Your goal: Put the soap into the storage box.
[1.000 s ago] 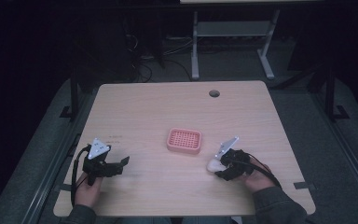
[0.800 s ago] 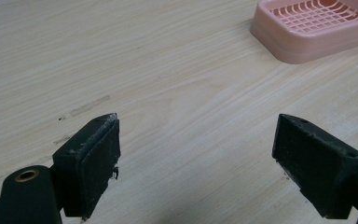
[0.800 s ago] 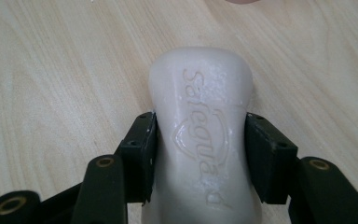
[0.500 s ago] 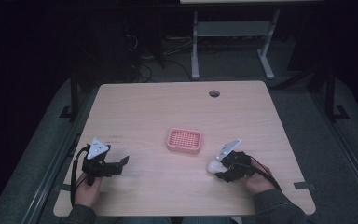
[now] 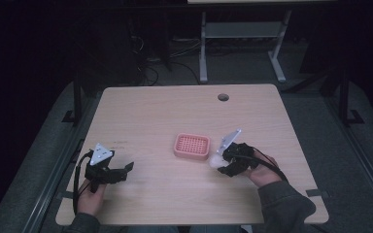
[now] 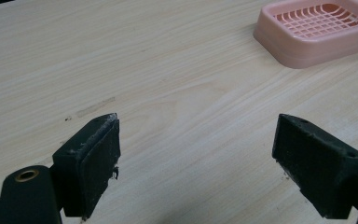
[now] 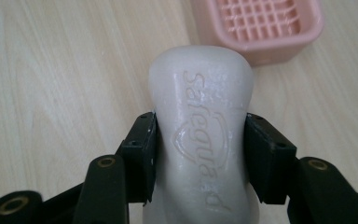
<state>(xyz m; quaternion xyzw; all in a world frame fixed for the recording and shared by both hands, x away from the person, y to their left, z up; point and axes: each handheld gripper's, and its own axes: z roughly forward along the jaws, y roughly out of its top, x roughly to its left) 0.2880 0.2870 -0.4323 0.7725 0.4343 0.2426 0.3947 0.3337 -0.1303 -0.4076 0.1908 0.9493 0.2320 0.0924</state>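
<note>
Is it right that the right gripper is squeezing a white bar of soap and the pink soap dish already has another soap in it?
Not quite. The right gripper does squeeze the white soap bar, but the pink soap dish has nothing in it: the left gripper view shows its bare grid.
</note>
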